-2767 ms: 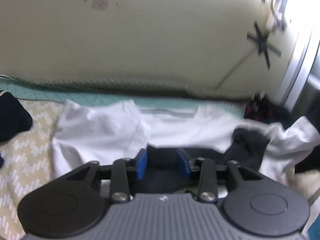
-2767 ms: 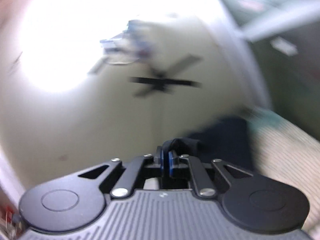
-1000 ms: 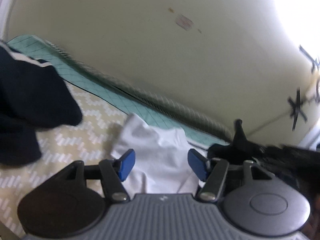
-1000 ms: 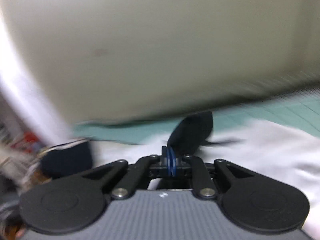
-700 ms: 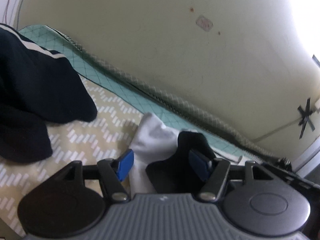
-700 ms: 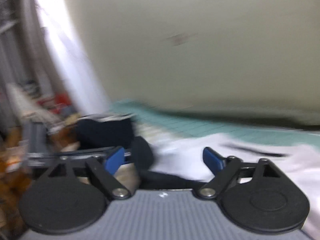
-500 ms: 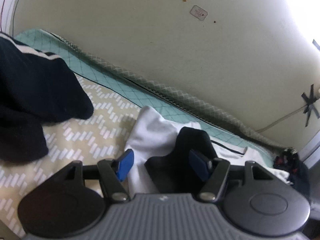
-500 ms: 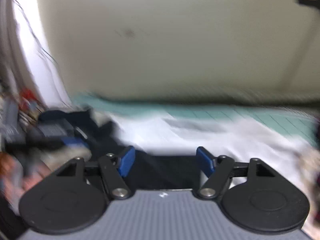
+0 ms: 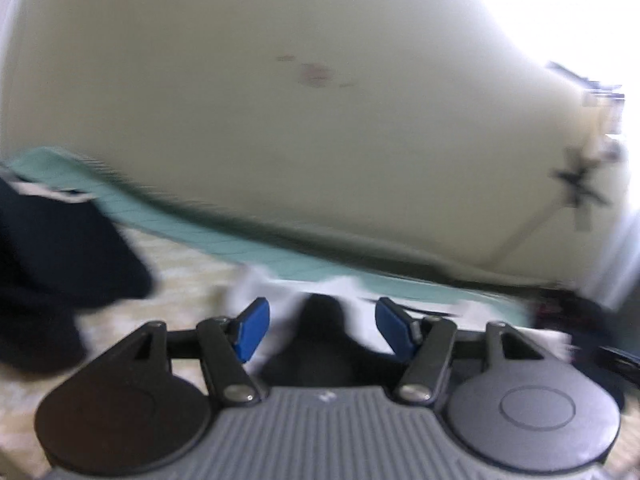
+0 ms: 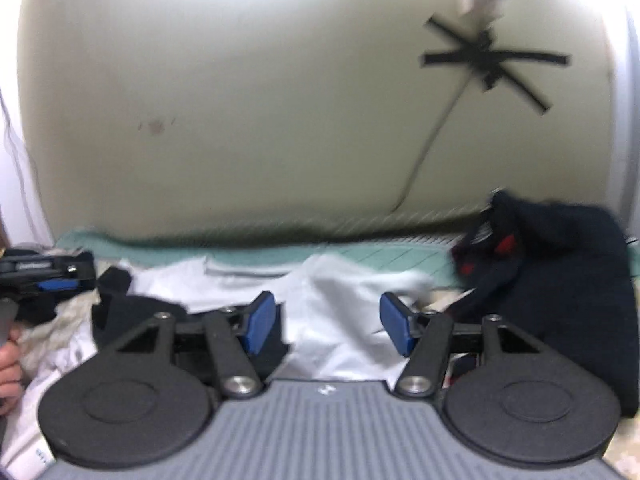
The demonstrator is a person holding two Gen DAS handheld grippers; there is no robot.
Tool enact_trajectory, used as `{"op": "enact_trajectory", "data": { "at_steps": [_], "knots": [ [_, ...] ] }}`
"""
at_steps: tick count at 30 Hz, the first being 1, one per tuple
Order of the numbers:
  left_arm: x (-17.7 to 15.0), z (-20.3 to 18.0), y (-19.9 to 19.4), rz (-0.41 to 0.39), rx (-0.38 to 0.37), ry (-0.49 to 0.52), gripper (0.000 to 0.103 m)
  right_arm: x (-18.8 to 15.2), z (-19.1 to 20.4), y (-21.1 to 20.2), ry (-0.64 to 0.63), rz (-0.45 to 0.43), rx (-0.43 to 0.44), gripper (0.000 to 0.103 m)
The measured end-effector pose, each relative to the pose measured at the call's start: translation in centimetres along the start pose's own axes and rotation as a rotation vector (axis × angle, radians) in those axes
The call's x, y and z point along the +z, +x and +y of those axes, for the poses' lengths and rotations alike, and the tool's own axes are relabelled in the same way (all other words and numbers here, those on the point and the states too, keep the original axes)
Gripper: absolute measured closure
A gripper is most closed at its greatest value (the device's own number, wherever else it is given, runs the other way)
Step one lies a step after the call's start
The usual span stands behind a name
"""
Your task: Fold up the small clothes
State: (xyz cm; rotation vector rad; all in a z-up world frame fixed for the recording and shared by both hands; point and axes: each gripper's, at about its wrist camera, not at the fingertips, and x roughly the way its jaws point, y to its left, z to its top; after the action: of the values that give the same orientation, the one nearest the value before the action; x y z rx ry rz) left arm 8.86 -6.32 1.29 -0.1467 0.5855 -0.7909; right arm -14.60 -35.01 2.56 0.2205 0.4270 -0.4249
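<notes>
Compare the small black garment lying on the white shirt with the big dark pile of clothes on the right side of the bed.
The small black garment is flat and compact; the big dark pile of clothes is heaped and far bulkier. The garment is plain black; the pile shows red patches. The garment rests on the white shirt; the pile sits beside the shirt, near the wall. Both are dark fabric, and neither is gripped.

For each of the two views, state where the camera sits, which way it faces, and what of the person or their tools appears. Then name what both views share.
Left wrist: on the left gripper, looking along its open fingers at a small black garment on white clothing, wall behind.
Right wrist: on the right gripper, open, facing the white shirt; a hand and the left gripper show at left edge.
Shared: black garment, white shirt, teal bedding edge, taped cable.
</notes>
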Motion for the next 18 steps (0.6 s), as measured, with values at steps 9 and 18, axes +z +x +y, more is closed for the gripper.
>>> {"op": "enact_trajectory", "data": {
  "at_steps": [9, 18],
  "knots": [
    [-1.6, -0.6, 5.2, 0.222, 0.119, 0.058, 0.044, -4.0, -2.1, 2.5, 0.039, 0.314, 0.192, 0.051],
    [-1.9, -0.6, 5.4, 0.203, 0.153, 0.061, 0.043, -0.4, -3.0, -1.4, -0.075, 0.138, 0.182, 0.058]
  ]
}}
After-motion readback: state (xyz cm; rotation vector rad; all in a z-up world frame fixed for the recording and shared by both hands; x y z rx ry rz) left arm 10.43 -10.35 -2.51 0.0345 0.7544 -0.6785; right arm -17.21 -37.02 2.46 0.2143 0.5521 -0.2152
